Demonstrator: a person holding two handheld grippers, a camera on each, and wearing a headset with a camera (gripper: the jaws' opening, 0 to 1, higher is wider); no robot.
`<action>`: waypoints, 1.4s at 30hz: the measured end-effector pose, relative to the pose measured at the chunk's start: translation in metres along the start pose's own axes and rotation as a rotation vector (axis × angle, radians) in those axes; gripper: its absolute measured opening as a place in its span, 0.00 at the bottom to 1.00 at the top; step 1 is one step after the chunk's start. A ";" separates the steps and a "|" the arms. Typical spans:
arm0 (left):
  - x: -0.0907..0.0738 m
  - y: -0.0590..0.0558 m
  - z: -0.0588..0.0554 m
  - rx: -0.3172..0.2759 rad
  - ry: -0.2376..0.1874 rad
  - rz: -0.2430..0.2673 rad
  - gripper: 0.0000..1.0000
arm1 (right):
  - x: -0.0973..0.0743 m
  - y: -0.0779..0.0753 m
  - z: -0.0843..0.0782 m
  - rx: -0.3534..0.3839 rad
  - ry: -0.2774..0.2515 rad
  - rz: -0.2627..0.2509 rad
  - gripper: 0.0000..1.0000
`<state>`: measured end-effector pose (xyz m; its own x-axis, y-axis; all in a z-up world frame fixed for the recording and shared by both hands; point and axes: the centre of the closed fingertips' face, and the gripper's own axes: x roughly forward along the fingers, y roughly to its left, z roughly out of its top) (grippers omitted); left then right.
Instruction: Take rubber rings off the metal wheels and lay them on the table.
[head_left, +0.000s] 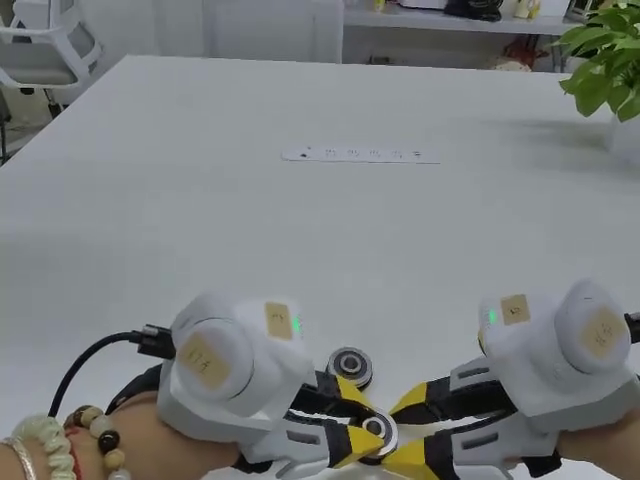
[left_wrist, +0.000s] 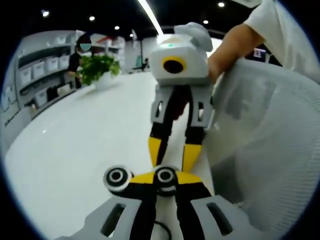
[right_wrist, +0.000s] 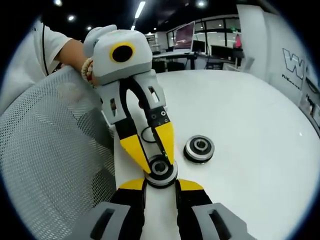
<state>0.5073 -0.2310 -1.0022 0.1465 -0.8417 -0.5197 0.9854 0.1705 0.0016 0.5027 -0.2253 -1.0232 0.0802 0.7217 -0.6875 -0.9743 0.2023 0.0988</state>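
Observation:
A small metal wheel (head_left: 378, 430) with a dark rubber ring sits at the table's near edge, held from both sides. My left gripper (head_left: 358, 425) comes in from the left, its yellow-tipped jaws shut on the wheel (left_wrist: 165, 175). My right gripper (head_left: 400, 432) faces it from the right, jaws closed against the same wheel (right_wrist: 161, 169). A second wheel (head_left: 350, 365) lies flat just beyond, free of both grippers; it lies left of the held one (left_wrist: 118, 177) and to its right (right_wrist: 199, 148). A thin black ring (right_wrist: 148, 134) seems to lie on the table under the left gripper (right_wrist: 156, 159).
The white table (head_left: 300, 230) stretches away with a flat white strip (head_left: 360, 154) near its middle. A potted plant (head_left: 605, 60) stands at the far right corner. A mesh chair back (right_wrist: 55, 150) is close behind the near edge. A white chair (head_left: 50, 40) stands far left.

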 end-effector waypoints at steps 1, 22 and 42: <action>0.000 0.000 0.000 0.000 -0.002 0.000 0.14 | 0.000 -0.001 0.000 0.004 0.002 0.000 0.20; -0.003 0.000 -0.001 0.013 -0.018 0.007 0.14 | -0.006 -0.008 -0.007 0.248 0.027 -0.022 0.00; -0.002 0.001 -0.002 0.039 -0.029 0.010 0.14 | -0.018 -0.007 0.013 0.583 -0.156 0.094 0.00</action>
<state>0.5075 -0.2282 -1.0026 0.1578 -0.8546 -0.4947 0.9865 0.1590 0.0400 0.5111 -0.2309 -1.0022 0.0721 0.8338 -0.5474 -0.7067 0.4300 0.5618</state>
